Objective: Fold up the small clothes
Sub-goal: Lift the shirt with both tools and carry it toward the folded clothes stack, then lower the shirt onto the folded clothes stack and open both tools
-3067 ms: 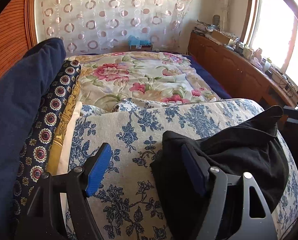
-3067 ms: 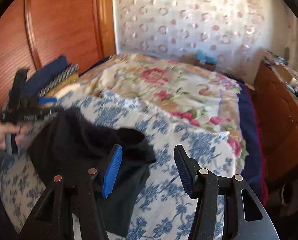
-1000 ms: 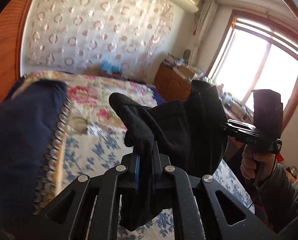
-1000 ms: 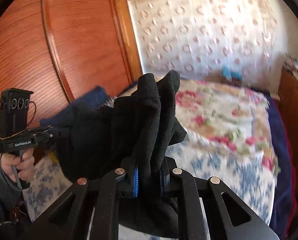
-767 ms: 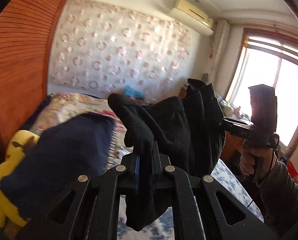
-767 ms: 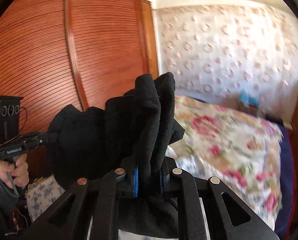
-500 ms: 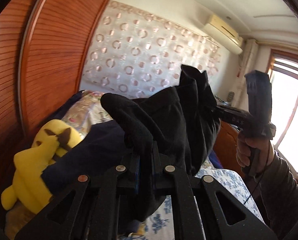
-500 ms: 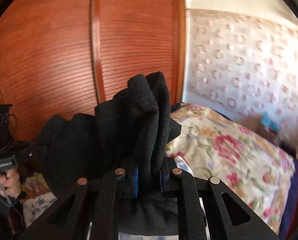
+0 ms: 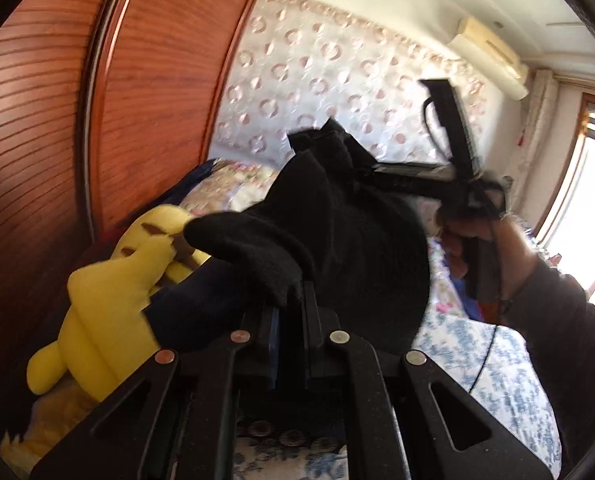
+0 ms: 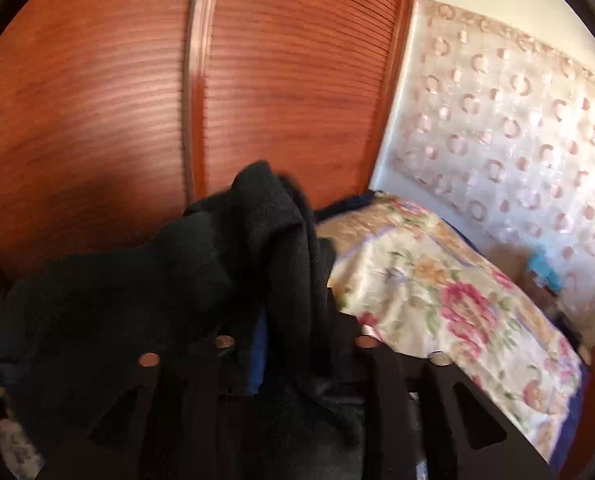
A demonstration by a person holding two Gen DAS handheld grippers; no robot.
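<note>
A small black fleece garment (image 9: 349, 240) hangs in the air between both grippers, above the bed. My left gripper (image 9: 287, 320) is shut on one bunched edge of it. My right gripper (image 10: 293, 340) is shut on the other edge of the same garment (image 10: 257, 240), whose cloth covers most of its fingers. In the left wrist view the right gripper (image 9: 377, 168) and the hand holding it show at the far side of the cloth. The garment's lower part hangs out of sight below the jaws.
A red-brown slatted wardrobe door (image 10: 257, 80) stands close on the left. A yellow plush toy (image 9: 109, 304) and a navy blanket (image 9: 201, 300) lie by it. The bed carries a floral quilt (image 10: 437, 280) and a blue-and-white cover (image 9: 485, 368). A window (image 9: 585, 200) is on the right.
Both grippers closed on the black garment and lifted it off the bed. Over the last second both views have swung up and left toward the wardrobe, with the garment still held.
</note>
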